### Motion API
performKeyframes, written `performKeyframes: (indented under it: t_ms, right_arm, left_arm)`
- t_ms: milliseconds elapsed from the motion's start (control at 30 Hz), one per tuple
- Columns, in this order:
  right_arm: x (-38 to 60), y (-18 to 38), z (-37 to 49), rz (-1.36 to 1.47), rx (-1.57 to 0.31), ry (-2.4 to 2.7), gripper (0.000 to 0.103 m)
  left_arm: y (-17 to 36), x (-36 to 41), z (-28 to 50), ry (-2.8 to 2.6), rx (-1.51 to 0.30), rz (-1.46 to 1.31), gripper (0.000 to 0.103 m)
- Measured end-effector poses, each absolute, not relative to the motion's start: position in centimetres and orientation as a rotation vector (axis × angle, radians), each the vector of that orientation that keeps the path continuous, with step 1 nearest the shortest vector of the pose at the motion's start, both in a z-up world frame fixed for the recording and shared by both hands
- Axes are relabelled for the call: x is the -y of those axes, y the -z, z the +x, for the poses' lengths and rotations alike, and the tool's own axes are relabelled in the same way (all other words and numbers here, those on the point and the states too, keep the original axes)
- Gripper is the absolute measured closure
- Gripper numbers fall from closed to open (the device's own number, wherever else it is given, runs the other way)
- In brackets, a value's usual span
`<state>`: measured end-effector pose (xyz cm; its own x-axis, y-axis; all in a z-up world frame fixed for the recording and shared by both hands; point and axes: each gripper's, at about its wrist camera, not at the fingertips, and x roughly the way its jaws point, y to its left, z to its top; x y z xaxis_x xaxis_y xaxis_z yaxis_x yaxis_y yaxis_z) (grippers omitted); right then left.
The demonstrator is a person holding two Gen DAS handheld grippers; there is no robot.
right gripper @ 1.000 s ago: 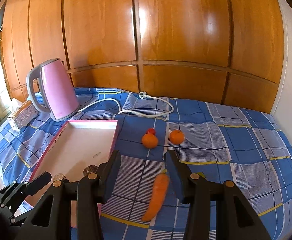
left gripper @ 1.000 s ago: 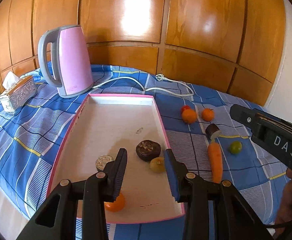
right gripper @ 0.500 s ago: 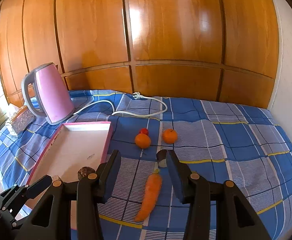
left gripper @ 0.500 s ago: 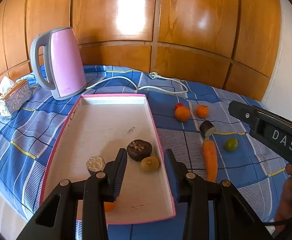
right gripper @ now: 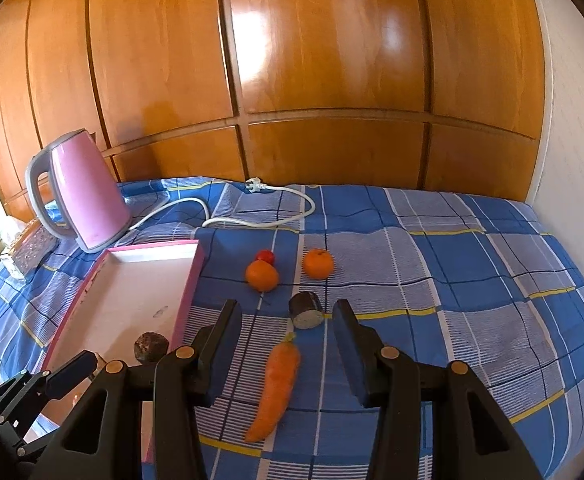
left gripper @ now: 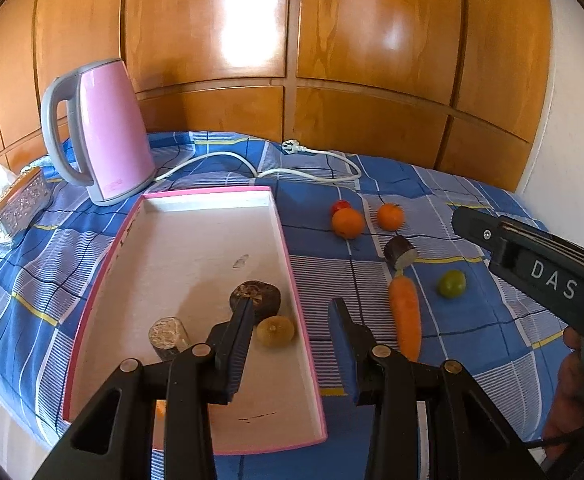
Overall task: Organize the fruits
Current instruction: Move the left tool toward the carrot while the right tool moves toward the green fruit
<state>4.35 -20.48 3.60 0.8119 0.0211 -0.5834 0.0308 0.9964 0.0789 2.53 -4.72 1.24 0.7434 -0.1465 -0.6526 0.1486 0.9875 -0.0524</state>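
A pink-rimmed white tray [left gripper: 195, 264] lies on the blue checked cloth. It holds a dark round fruit [left gripper: 256, 295], a yellow-green fruit [left gripper: 275, 331] and a cut cylinder piece [left gripper: 167, 334]. My left gripper [left gripper: 289, 312] is open and empty above the tray's right rim. On the cloth lie a carrot [right gripper: 277, 384], a dark cut piece [right gripper: 306, 309], two oranges [right gripper: 261, 275] [right gripper: 318, 263], a small red fruit [right gripper: 265, 255] and a green fruit [left gripper: 450, 284]. My right gripper [right gripper: 287, 316] is open and empty above the carrot's top.
A pink kettle [left gripper: 103, 132] stands behind the tray, its white cord [left gripper: 304, 170] trailing right. A tissue box [left gripper: 21, 200] sits at the far left. A wooden panel wall [right gripper: 292, 60] backs the surface, with a white wall at the right.
Both grippers have drawn back and risen, so the tray and fruits look farther away. The right gripper has shifted so the carrot lies between its fingers. Both remain open.
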Motion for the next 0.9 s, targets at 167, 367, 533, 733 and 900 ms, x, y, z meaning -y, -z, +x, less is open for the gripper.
performKeyframes:
  t_ms: [167,367,533,733,900]
  right_arm:
    - [21.2,-3.3,4.5,0.097,-0.632,0.021,0.055]
    - [22.2,-2.9,4.8,0.104,-0.641,0.040,0.055]
    - [23.1,-2.4,5.0,0.116,-0.654,0.059,0.055]
    - [24.4,-1.5,5.5,0.129,-0.676,0.079,0.055]
    - [26.9,0.2,5.8,0.154,-0.722,0.119,0.055]
  left_arm:
    - [-1.2,5.4,2.8,0.172,-0.718,0.013,0.064]
    - [-1.2,6.3,3.1,0.188,-0.722,0.025,0.064]
    - [-1.2,7.2,3.4,0.204,-0.726,0.038,0.064]
    - [-0.6,8.7,4.0,0.227,-0.745,0.059,0.064]
    - [0.2,9.8,4.7,0.250,-0.770,0.067,0.064]
